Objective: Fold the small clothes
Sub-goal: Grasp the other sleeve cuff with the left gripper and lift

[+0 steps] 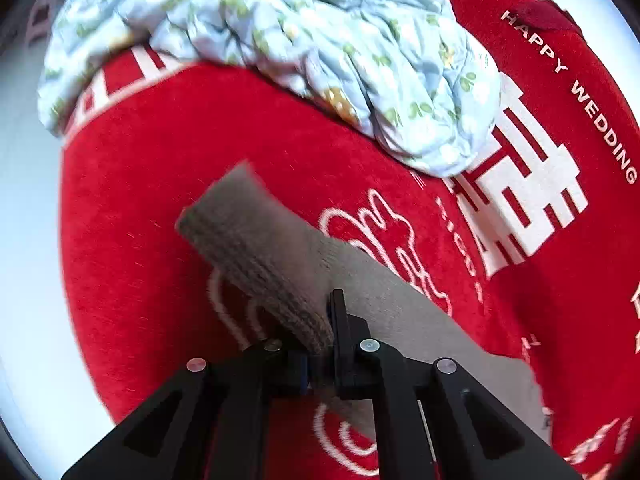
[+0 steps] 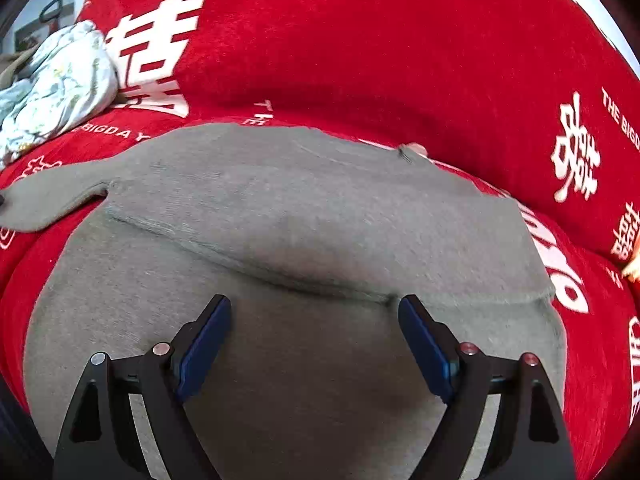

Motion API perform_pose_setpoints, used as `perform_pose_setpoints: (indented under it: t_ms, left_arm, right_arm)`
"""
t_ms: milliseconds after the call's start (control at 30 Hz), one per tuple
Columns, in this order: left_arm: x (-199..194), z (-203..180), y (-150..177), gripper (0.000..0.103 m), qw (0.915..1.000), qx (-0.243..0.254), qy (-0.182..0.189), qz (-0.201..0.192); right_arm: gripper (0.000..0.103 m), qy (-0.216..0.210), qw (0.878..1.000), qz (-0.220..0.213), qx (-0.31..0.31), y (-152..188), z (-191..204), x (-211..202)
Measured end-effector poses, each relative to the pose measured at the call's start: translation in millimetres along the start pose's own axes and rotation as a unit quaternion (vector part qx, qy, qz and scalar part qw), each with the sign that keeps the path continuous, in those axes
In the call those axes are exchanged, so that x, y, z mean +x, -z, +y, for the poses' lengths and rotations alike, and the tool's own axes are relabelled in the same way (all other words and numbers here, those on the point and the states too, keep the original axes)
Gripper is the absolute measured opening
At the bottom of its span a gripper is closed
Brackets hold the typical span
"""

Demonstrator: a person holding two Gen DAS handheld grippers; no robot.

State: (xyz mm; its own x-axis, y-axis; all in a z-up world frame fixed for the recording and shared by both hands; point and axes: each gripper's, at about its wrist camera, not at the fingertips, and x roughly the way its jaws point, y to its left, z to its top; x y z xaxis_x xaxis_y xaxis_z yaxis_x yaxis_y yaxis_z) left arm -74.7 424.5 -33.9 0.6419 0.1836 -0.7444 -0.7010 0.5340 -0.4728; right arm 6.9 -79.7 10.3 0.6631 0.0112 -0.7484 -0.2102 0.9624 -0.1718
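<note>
A small grey knit sweater lies spread on a red bedspread. One part is folded over its body, leaving a crease across the middle. My right gripper is open and empty, hovering just above the sweater's body near the crease. My left gripper is shut on the ribbed cuff of the grey sleeve and holds it lifted above the bedspread. The sleeve also shows at the left in the right wrist view.
A crumpled light-blue floral quilt lies at the far side of the bedspread; it also shows in the right wrist view. The bedspread carries white characters and lettering. Its edges fall away to a pale floor.
</note>
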Motion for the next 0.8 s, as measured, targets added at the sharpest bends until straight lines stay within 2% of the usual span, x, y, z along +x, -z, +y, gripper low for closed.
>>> perform_pose_setpoints:
  t_ms: [33,100,167,300,433,633,800]
  left_arm:
    - [-3,-4,2,0.009,0.9998,0.014,-0.014,-0.009]
    - [-12,-24,7,0.009,0.9945,0.070,-0.070,-0.034]
    - [-20,-39,10,0.009,0.9913,0.091,-0.081,-0.049]
    - [-32,-71,15,0.009,0.9879,0.123,-0.077,-0.056]
    - [-40,-114,28,0.009,0.9835,0.165,-0.056,-0.049]
    - [-33,-174,52,0.009,0.9772,0.209,-0.034,-0.012]
    - [-25,-220,77,0.009,0.9699,0.241,-0.022,0.021]
  right_arm:
    - [0.088,-0.003,1.000,0.000,-0.005,-1,2,2]
    - [0.088,-0.005,1.000,0.003,-0.007,-2,5,6]
    - [0.088,-0.012,1.000,0.004,0.000,-3,4,10]
    - [0.088,-0.032,0.999,0.010,0.019,-2,-4,13]
    - [0.088,-0.040,0.999,0.016,0.024,-3,-7,15]
    - [0.088,-0.037,0.999,0.011,0.012,-6,-11,9]
    - [0.088,-0.028,0.999,0.014,0.034,-6,-31,12]
